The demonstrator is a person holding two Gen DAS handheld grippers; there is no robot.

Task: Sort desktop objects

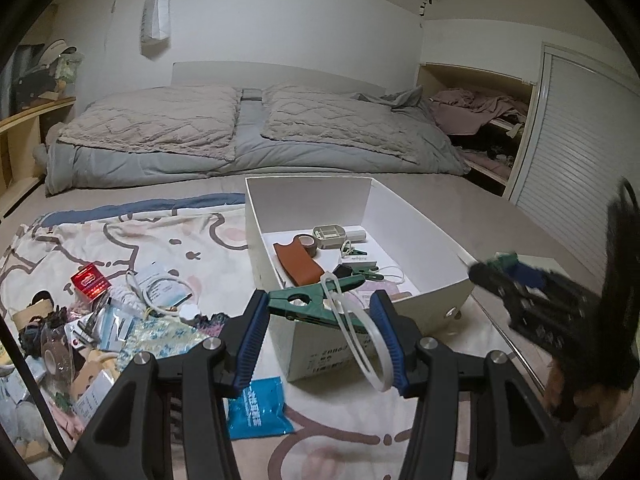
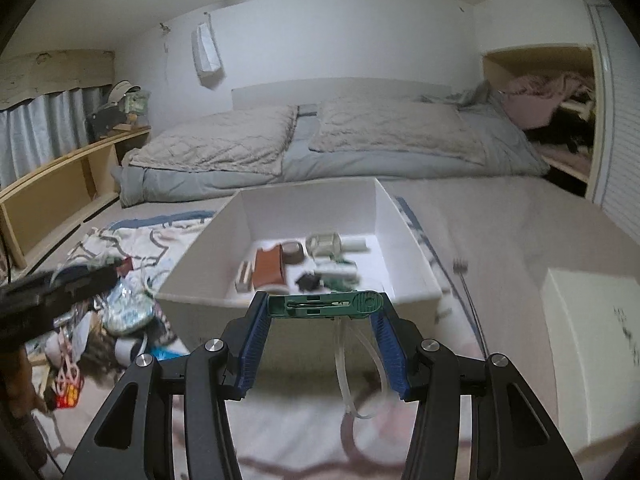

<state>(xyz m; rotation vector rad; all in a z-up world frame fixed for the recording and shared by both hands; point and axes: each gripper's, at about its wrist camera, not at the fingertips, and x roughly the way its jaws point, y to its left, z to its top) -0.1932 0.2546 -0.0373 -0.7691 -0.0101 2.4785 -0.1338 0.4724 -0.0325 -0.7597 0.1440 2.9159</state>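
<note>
A white open box [image 1: 424,240] sits on the patterned sheet and holds a brown leather case [image 1: 298,264], a tape roll, a clear case and green clips. My left gripper [image 1: 320,308] is shut on a green clip [image 1: 308,302] with a clear plastic loop [image 1: 360,344], just before the box's near corner. My right gripper [image 2: 322,306] is shut on another green clip [image 2: 324,305] with a clear loop [image 2: 360,376], in front of the box's [image 2: 200,276] near wall. The right gripper shows blurred at the right of the left wrist view [image 1: 540,304].
A heap of small items lies left of the box: a red packet [image 1: 90,282], a white cable [image 1: 160,292], a tape roll [image 1: 56,356], a blue sachet [image 1: 258,408]. Folded quilts [image 1: 256,128] lie behind. A white lid [image 2: 592,344] lies at the right.
</note>
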